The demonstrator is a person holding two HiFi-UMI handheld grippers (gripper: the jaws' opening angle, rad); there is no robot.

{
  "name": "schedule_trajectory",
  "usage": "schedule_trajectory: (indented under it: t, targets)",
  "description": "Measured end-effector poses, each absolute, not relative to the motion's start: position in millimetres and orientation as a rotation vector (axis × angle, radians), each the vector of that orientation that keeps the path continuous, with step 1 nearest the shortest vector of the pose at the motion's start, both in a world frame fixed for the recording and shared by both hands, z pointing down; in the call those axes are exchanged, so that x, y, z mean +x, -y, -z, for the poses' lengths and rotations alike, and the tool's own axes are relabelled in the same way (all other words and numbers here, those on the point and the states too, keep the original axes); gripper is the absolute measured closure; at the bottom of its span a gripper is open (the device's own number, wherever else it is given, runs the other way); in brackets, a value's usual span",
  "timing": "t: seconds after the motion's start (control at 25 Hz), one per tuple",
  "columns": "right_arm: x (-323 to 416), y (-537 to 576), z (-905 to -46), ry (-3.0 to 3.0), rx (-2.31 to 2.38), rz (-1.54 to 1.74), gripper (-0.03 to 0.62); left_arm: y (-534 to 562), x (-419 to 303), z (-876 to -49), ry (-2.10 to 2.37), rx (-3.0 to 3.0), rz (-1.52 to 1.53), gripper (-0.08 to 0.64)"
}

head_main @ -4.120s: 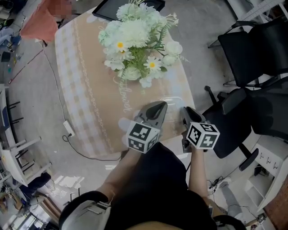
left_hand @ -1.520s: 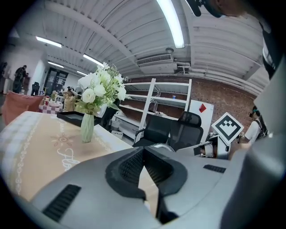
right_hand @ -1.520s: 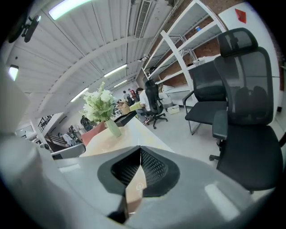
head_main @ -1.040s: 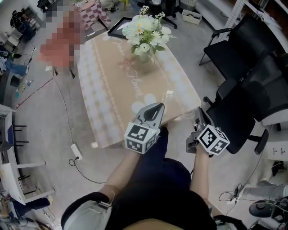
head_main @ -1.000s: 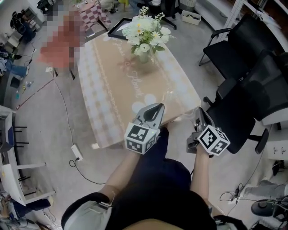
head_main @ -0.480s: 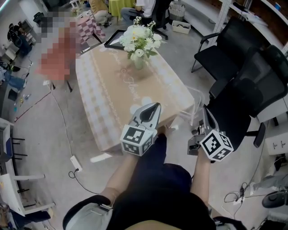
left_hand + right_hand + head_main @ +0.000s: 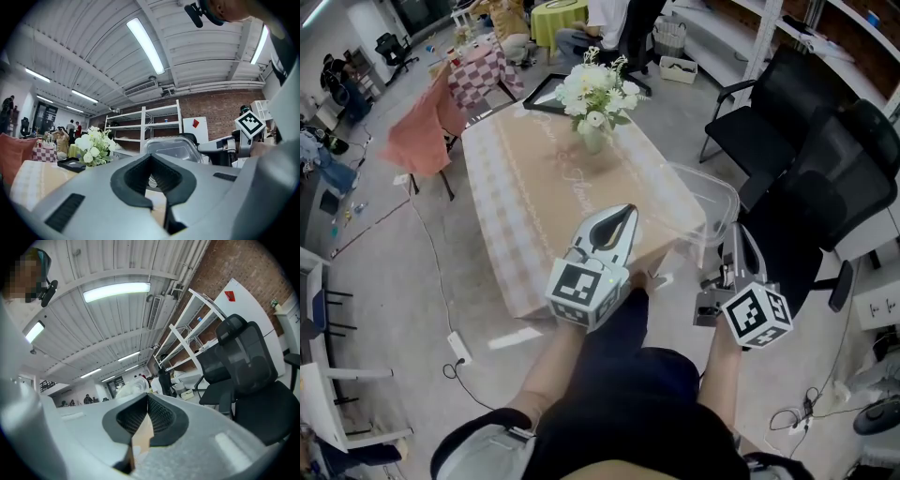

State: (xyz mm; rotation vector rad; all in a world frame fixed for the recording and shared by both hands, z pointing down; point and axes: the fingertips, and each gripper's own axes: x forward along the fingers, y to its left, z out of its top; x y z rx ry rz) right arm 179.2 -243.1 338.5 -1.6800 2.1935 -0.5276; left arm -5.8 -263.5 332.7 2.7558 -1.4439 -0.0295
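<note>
A rectangular table [image 7: 502, 234] fills the middle of the head view, running from the upper centre down towards the lower centre. A tan cloth [image 7: 544, 202] with pale checked borders and a line of white script down its length covers it and hangs over the edges. At the far end, in the upper centre, a small pale vase [image 7: 592, 142] stands upright on the cloth, holding white flowers [image 7: 595, 92]. Just beyond it, at the far edge, lies a flat black tray [image 7: 546, 95]. A clear container [image 7: 705, 202] sits tilted above the near right corner; whether it touches the cloth cannot be told.
</note>
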Motion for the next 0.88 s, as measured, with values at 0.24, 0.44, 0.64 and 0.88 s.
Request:
schedule_trajectory:
  t: [0.24,0.44,0.64,0.88]
  targets:
    - [173,238,-333,-2.204,-1.66,0.509,0.586,256,-5,-333,1.433,2.765,0.032,0.554]
    - [172,237,-336,-2.212,-1.654,0.505,0.586,253,-1,-334,1.43,2.774,0.025,0.554]
    - [175,236,-337,-2.213,-1.657,0.495,0.586,252,1,-340,1.414,2.785,0.022,0.554]
    - [176,230,-337,-2.212,-1.656,0.497,0.586,246,7,-344,1.389,2.795,0.017,0.554]
